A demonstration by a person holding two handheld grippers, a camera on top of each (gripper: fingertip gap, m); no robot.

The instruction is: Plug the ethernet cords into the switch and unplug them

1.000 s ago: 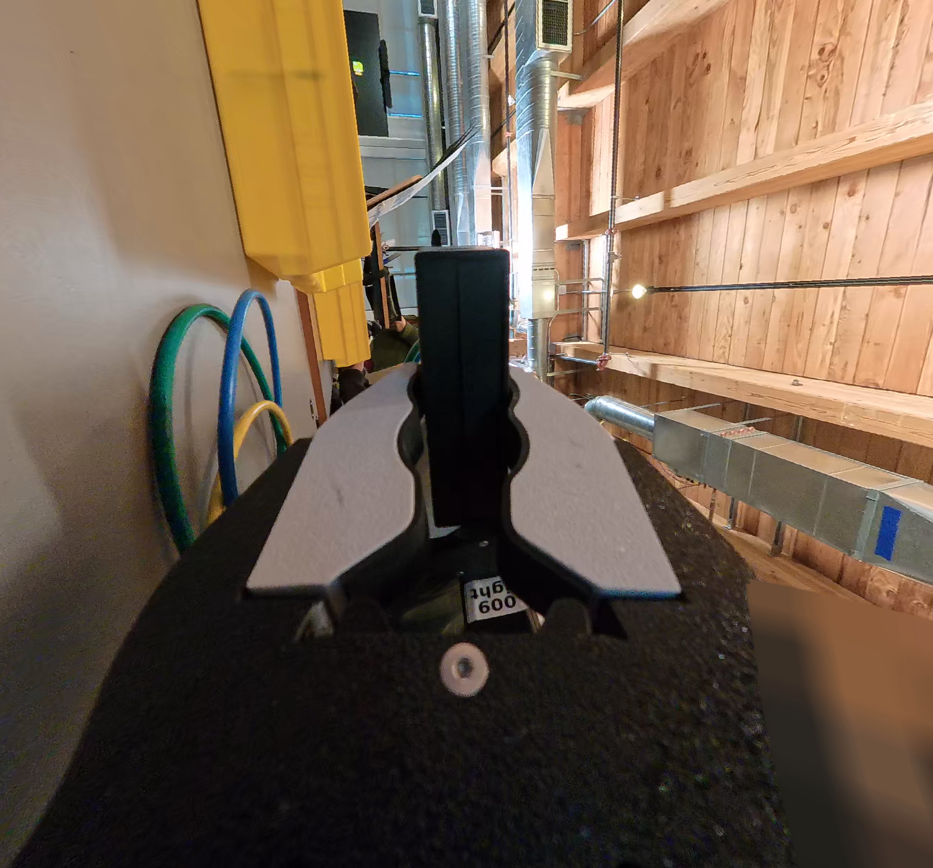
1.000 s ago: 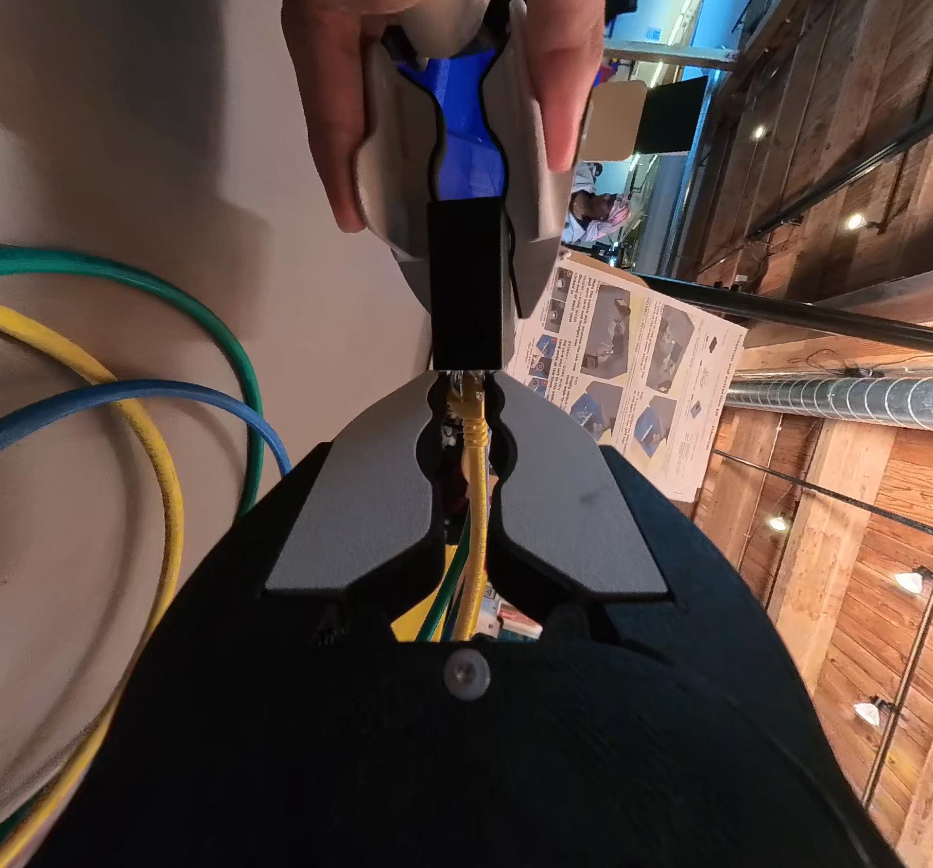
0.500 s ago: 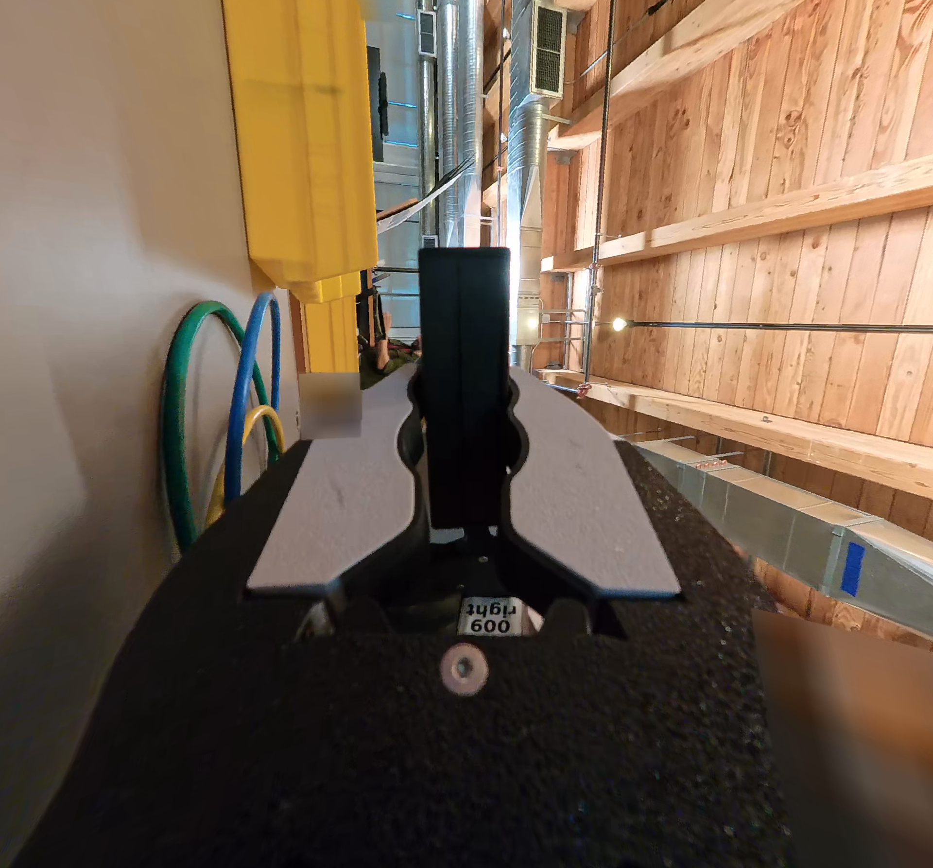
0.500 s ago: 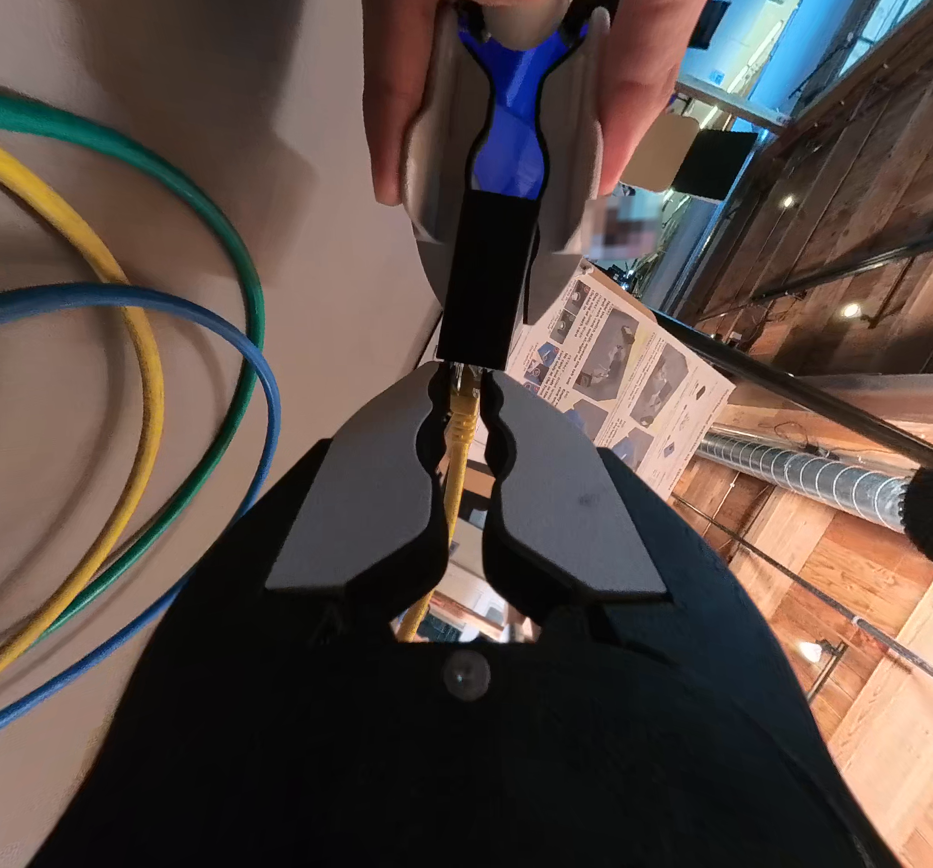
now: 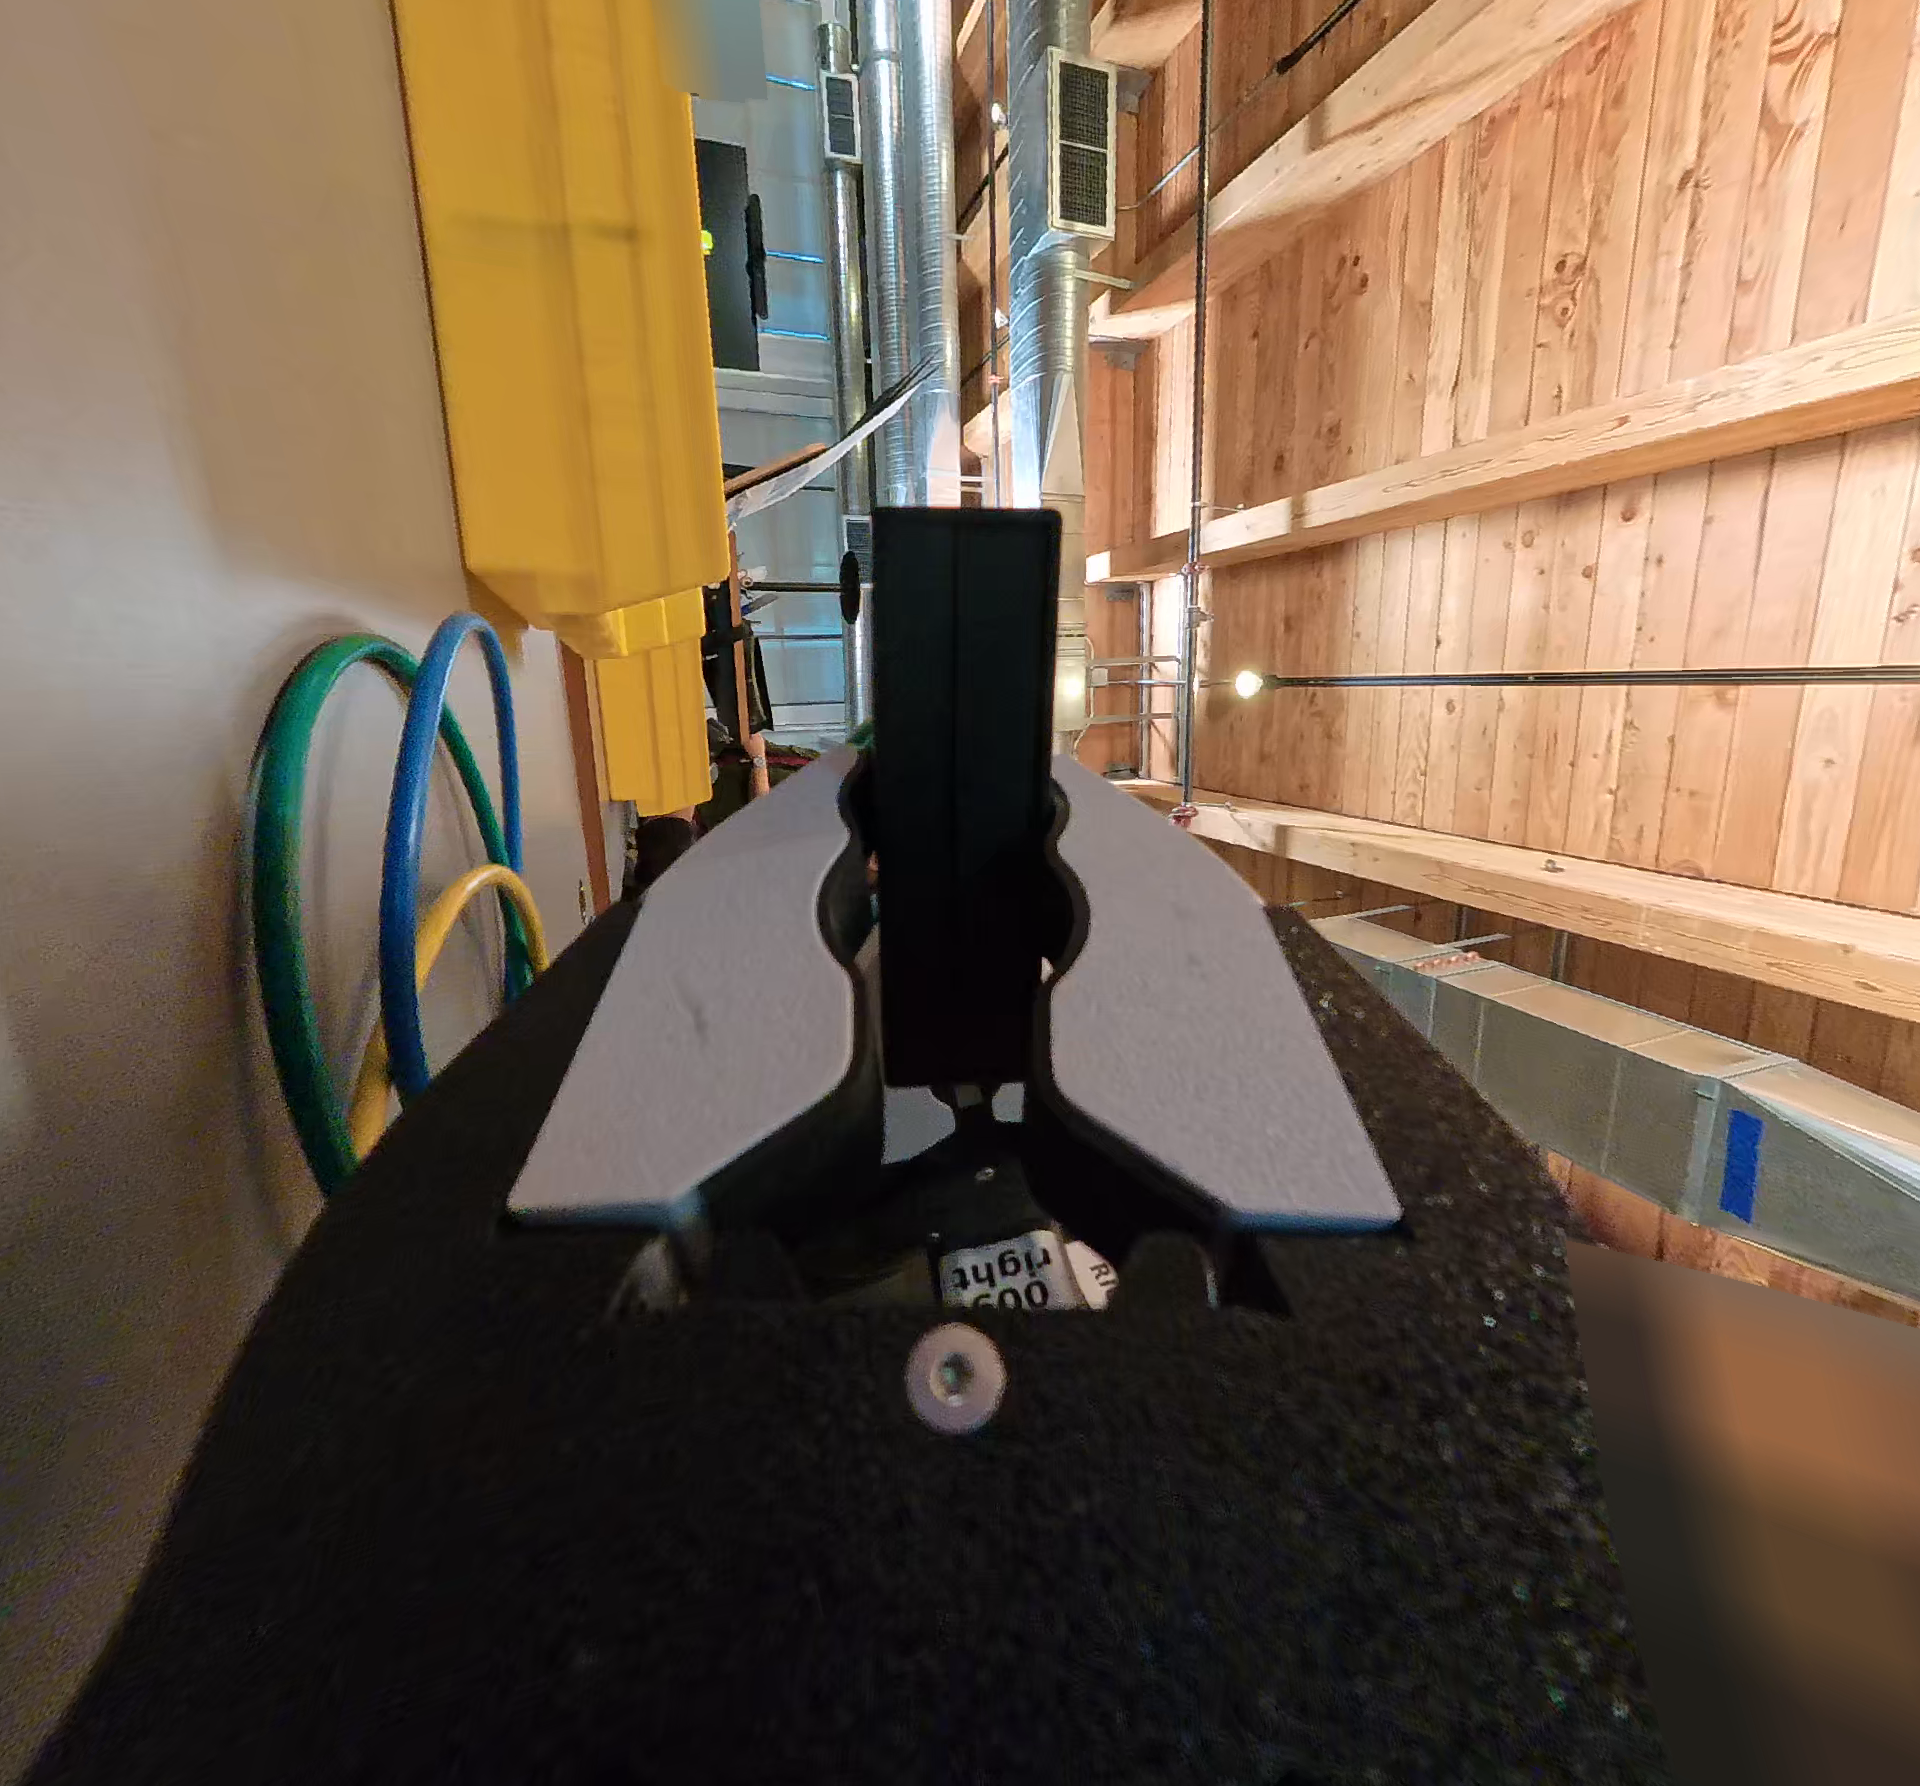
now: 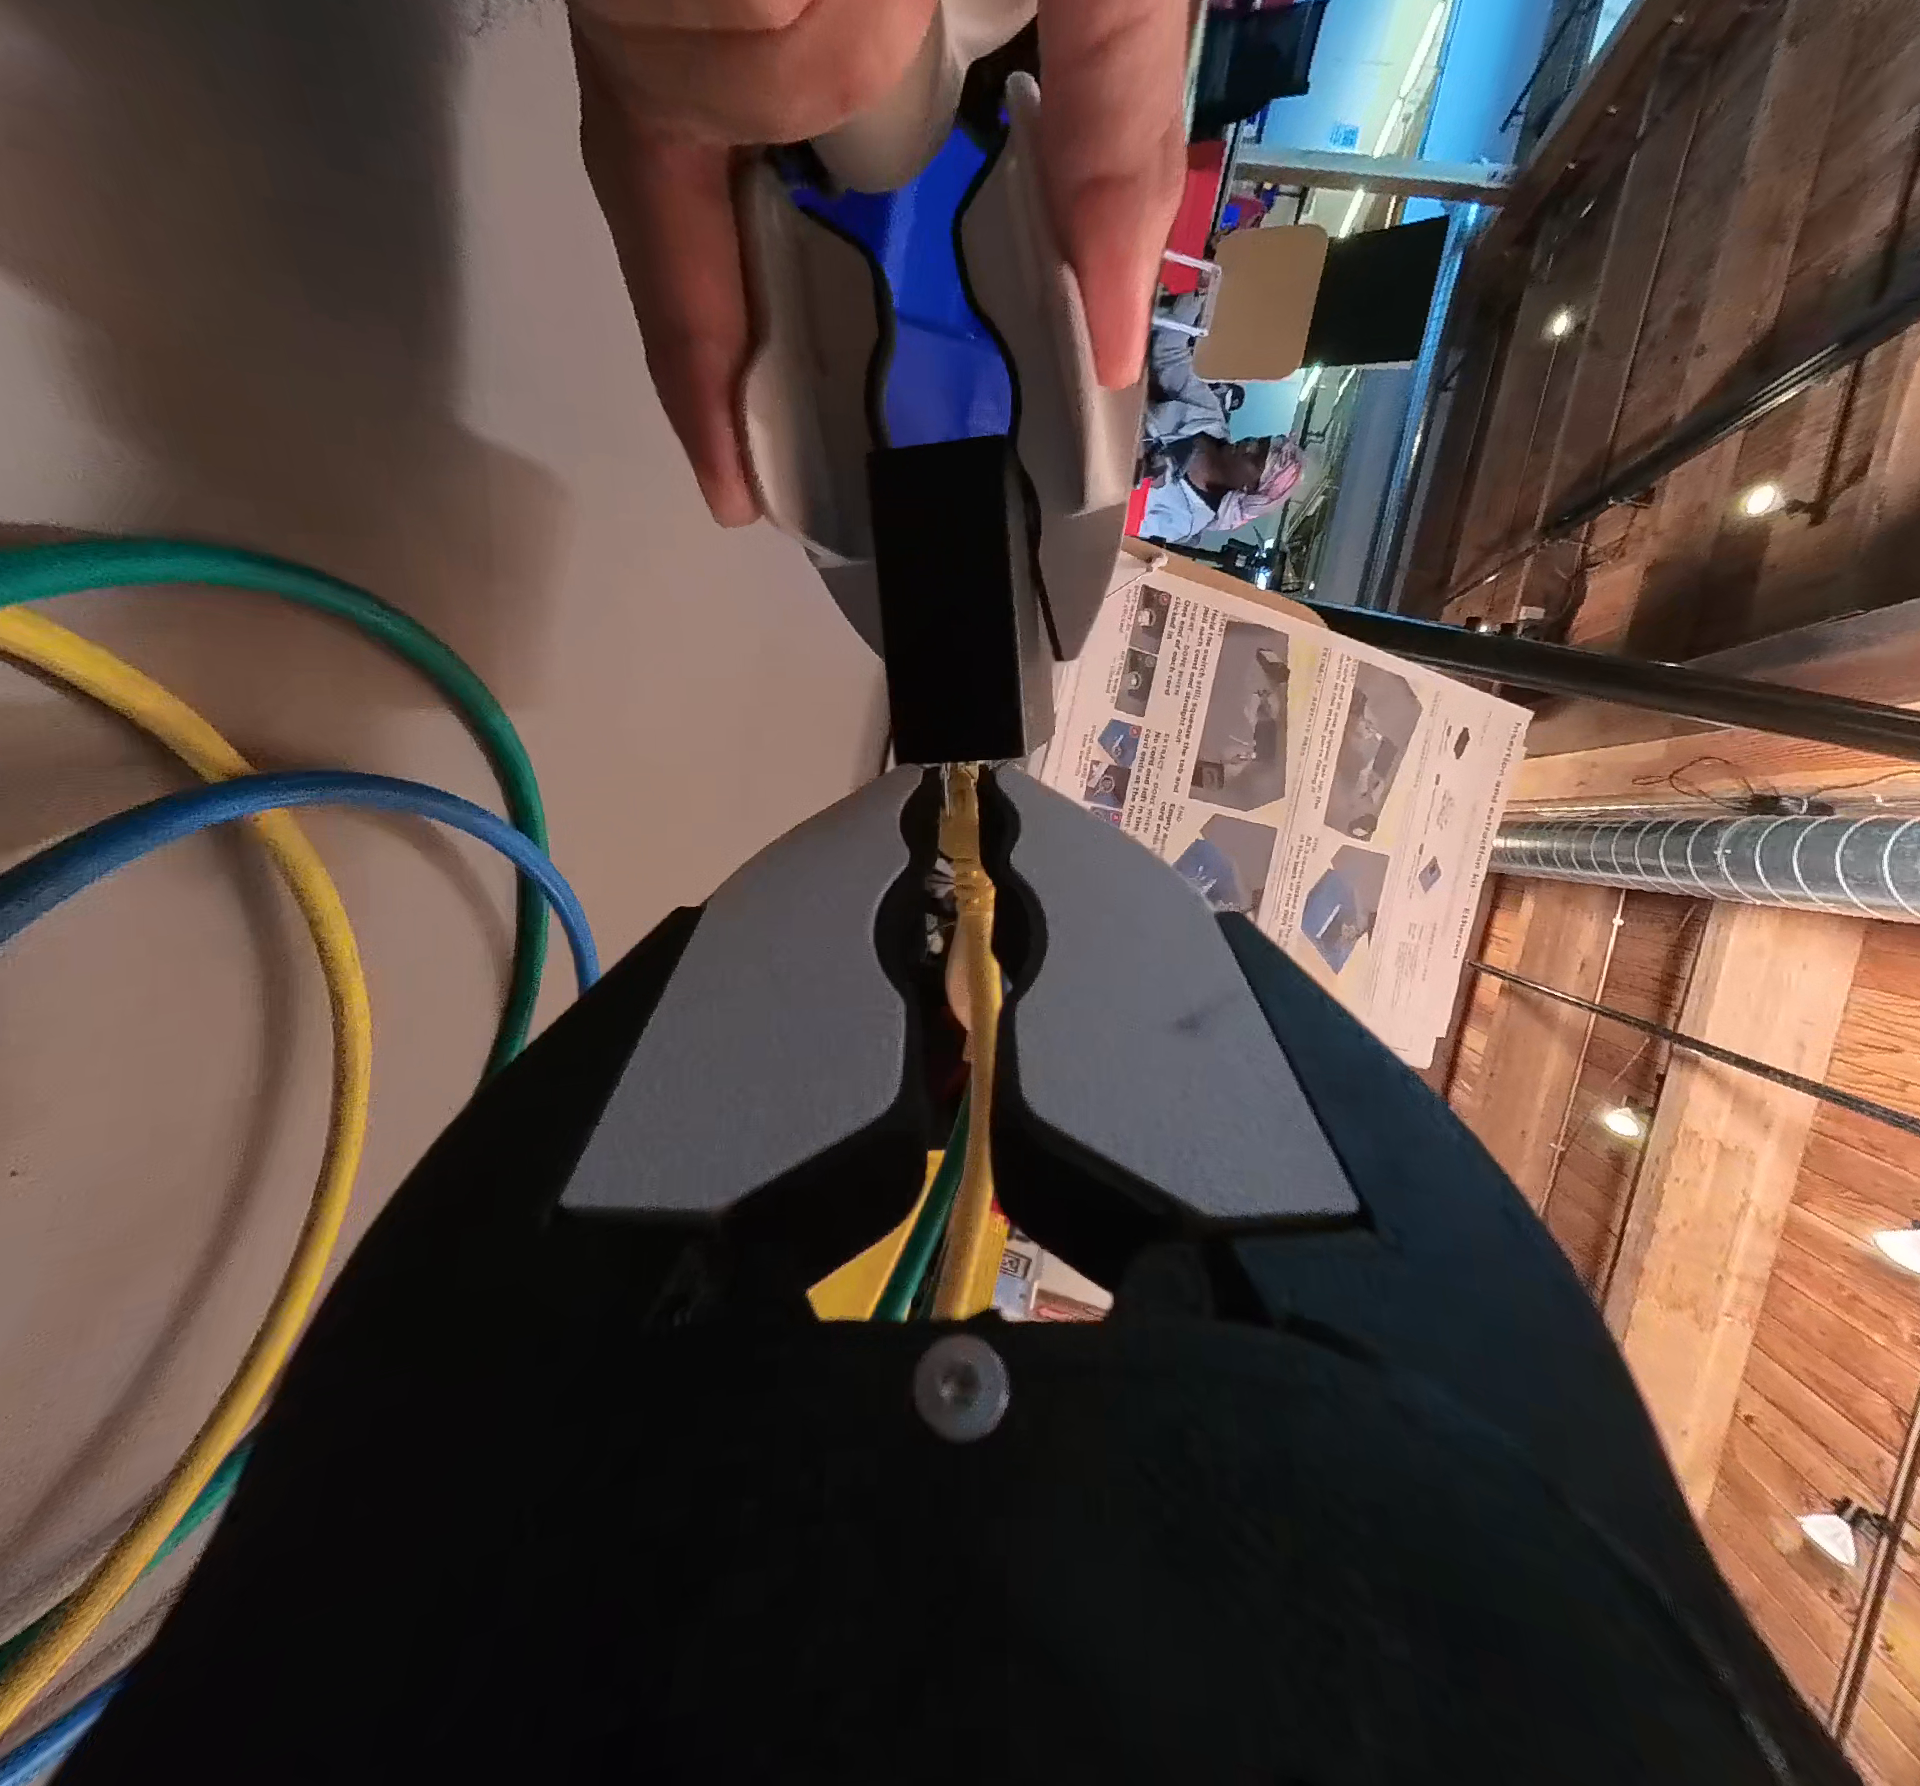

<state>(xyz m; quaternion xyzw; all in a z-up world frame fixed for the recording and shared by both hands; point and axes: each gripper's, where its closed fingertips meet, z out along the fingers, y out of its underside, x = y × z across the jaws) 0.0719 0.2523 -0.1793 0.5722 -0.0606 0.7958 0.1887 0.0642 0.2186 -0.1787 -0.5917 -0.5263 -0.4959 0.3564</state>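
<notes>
My left gripper [image 5: 958, 772] is shut on the black switch [image 5: 961, 780], which stands up between its grey fingers. In the right wrist view a hand [image 6: 831, 74] holds that gripper, and the switch [image 6: 951, 604] points toward me. My right gripper [image 6: 961, 786] is shut on the plug end of the yellow ethernet cord [image 6: 971, 905]. The plug tip meets the near face of the switch; I cannot tell how deep it sits. The green cord [image 6: 416, 614], the blue cord [image 6: 312, 791] and the rest of the yellow cord [image 6: 332, 957] loop over the beige table.
The cord loops also show in the left wrist view [image 5: 405, 853], beside the beige table [image 5: 156, 489]. Yellow boxes [image 5: 551, 282] stand past them. A printed instruction sheet [image 6: 1278, 801] lies behind the switch. Wooden beams and metal ducts fill the background.
Both grippers keep their grip. The switch and the yellow plug stay end to end; the pair tilted briefly and is straight again, and both views have swayed slightly.
</notes>
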